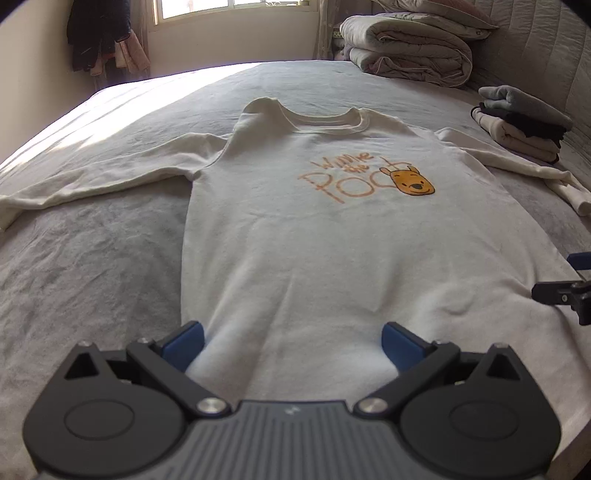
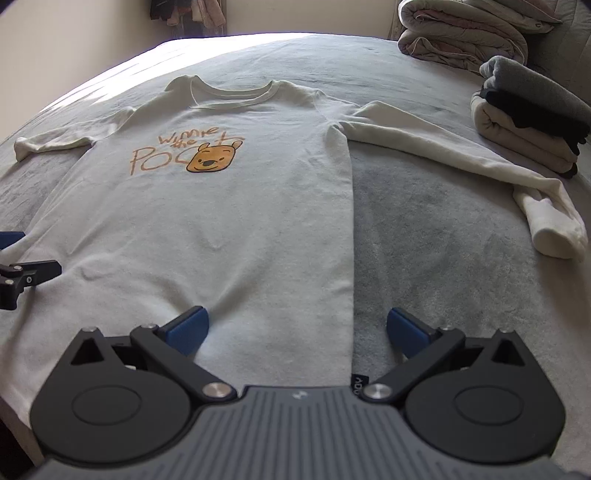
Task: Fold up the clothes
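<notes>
Grey, slightly wrinkled bedsheet [image 1: 92, 258] covers the whole bed, soft matte weave, sunlit band along the far left edge. I see a cream long-sleeve shirt [image 1: 295, 240] spread flat on it, front up, collar toward the window [image 1: 229, 9], hem toward me; the knit looks smooth with a few shallow creases low on the body. Both sleeves lie out to the sides, and the right sleeve [image 2: 461, 155] ends in a bunched, folded-back cuff. Rolled quilted duvet [image 1: 410, 51], pale and puffy, sits at the far right corner near the padded headboard. Stack of folded clothes [image 2: 532, 125], grey on top, then black and beige layers, sits just beside the right sleeve. Dark garments [image 1: 99, 33] hang in the far left corner. Chest print [image 2: 192, 151] is orange handwritten lettering with a square-ish orange bear face outlined in black. My left gripper [image 1: 291, 343] is low at the hem, black arms and blue pads spread wide, shirt fabric lying between them, nothing pinched. My right gripper [image 2: 297, 326] is also spread wide at the hem, straddling the shirt's right side seam, left pad over fabric, right pad over bare sheet. Small black tag [image 2: 357, 384] shows at the hem edge by the right gripper's body.
</notes>
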{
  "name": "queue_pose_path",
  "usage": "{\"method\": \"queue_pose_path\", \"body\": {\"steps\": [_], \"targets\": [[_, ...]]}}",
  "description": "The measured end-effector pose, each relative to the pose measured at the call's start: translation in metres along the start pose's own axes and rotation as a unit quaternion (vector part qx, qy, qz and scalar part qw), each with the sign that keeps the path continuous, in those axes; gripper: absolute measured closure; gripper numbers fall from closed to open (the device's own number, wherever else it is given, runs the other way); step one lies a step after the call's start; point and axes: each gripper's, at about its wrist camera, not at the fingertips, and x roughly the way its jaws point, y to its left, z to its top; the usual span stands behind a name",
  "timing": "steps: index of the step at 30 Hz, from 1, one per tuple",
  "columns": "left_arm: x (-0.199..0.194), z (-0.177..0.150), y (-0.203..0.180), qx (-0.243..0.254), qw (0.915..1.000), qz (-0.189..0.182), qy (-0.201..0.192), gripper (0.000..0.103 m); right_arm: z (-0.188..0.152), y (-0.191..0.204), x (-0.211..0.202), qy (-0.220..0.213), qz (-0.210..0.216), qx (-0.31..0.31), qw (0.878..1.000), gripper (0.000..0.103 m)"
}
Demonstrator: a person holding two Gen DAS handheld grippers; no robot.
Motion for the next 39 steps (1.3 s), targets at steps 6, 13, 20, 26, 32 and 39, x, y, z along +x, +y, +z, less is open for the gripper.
{"method": "queue_pose_path", "body": {"steps": [6, 13, 20, 26, 32, 39], "targets": [[-0.01, 0.009, -0.008, 0.03, 0.9994, -0.006, 0.016, 0.0, 0.007, -0.012, -0.009, 0.042, 0.024, -0.011, 0.999, 0.0], [-0.003, 0.036, -0.041, 0.063, 0.9973, -0.035, -0.016, 0.001, 0.021, -0.044, -0.015, 0.017, -0.006, 0.017, 1.0, 0.0], [0.014, 0.065, -0.077, 0.054, 0.9963, -0.058, -0.033, 0.001, 0.04, -0.094, -0.016, -0.004, -0.049, 0.105, 0.993, 0.0], [0.023, 0.083, -0.116, 0.075, 0.9933, -0.081, -0.035, 0.003, 0.056, -0.122, -0.019, -0.026, -0.078, 0.11, 0.991, 0.0], [0.037, 0.109, -0.145, 0.078, 0.9914, -0.104, -0.014, 0.003, 0.063, -0.127, -0.029, -0.06, -0.099, 0.04, 0.992, 0.0], [0.05, 0.149, -0.165, 0.042, 0.9914, -0.124, 0.007, 0.013, 0.054, -0.14, -0.039, -0.082, -0.078, 0.014, 0.994, 0.0]]}}
